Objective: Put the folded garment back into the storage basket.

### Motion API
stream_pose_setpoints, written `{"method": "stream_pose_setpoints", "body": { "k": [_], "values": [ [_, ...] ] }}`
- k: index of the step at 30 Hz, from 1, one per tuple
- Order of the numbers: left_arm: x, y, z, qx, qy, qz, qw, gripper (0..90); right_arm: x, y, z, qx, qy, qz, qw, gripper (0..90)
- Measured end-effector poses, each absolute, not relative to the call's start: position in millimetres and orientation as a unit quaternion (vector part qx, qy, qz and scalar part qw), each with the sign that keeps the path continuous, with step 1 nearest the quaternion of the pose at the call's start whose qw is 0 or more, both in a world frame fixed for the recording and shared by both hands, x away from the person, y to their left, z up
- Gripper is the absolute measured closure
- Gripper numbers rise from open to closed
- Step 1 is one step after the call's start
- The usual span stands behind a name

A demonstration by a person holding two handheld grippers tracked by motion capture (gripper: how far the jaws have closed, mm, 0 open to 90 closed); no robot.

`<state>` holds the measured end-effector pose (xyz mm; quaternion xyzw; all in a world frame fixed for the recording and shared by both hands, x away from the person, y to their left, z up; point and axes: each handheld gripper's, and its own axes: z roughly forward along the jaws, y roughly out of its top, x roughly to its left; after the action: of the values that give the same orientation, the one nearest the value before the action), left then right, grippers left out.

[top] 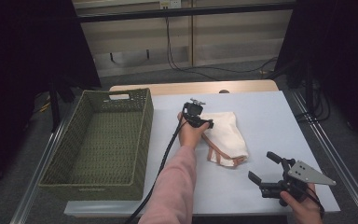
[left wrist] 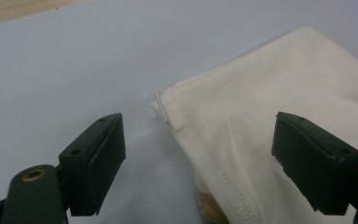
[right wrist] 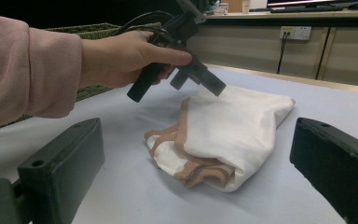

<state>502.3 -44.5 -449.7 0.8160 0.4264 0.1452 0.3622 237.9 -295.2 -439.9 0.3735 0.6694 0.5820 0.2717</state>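
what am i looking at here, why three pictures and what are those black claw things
A person holds a hand-operated gripper in each hand. The high view looks down on the table from above; each of the other two comes from a camera riding on one gripper, looking along its black jaws. On the table lies a folded white garment with tan trim, and beside it a green woven basket. The left gripper hangs over the garment's edge, jaws open around the fabric without pinching it. The right gripper waits open near the table's front edge. Nothing is held.
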Motion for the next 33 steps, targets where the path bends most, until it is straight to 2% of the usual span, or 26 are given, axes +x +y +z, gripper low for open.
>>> {"method": "stream_pose_setpoints", "body": {
  "k": [6,15,20,26,29,33],
  "values": [
    [503,-47,-454,0.819,0.426,0.138,0.360,24.8,238,-295,-440,0.372,0.671,0.581,0.271,2.5],
    [501,-53,-459,0.823,0.416,0.139,0.361,30.2,238,-296,-441,0.372,0.672,0.580,0.273,2.5],
    [499,-55,-457,0.827,0.409,0.125,0.364,46.4,238,-296,-441,0.374,0.673,0.579,0.269,2.6],
    [497,-59,-456,0.821,0.417,0.083,0.382,76.6,239,-295,-441,0.373,0.674,0.577,0.270,2.7],
    [497,-59,-454,0.821,0.426,0.074,0.373,81.2,239,-295,-441,0.373,0.674,0.578,0.270,2.6],
    [496,-59,-448,0.826,0.427,0.076,0.360,82.6,239,-297,-441,0.371,0.674,0.577,0.274,2.6]
  ]
}}
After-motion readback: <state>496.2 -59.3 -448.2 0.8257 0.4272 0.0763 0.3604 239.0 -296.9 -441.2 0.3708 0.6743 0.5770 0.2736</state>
